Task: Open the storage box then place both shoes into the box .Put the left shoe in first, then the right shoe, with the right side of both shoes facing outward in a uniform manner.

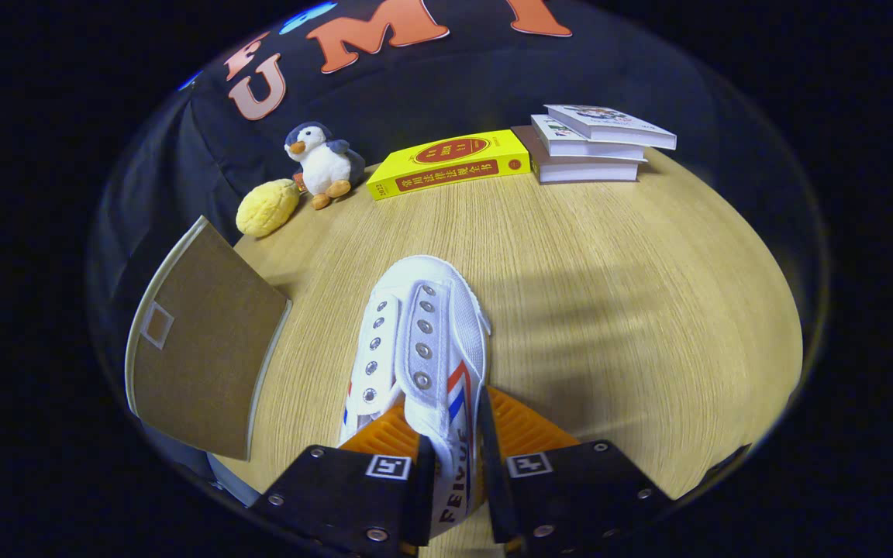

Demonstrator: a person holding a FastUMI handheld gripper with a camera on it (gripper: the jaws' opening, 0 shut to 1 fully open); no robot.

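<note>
A white canvas shoe point(422, 341) with metal eyelets and red and blue side stripes hangs over the wooden table point(609, 294), toe pointing away from me. My gripper point(450, 457) is shut on the shoe's rear side wall, one finger inside the opening and one outside. To the left of the shoe stands the storage box's brown lid point(198, 349), swung open and upright; the box body below it is mostly hidden.
At the table's far edge sit a yellow plush lump point(267, 208), a penguin toy point(322, 164), a yellow book point(450, 163) and a stack of three white books point(594, 143). The booth's black cloth wall rises behind them.
</note>
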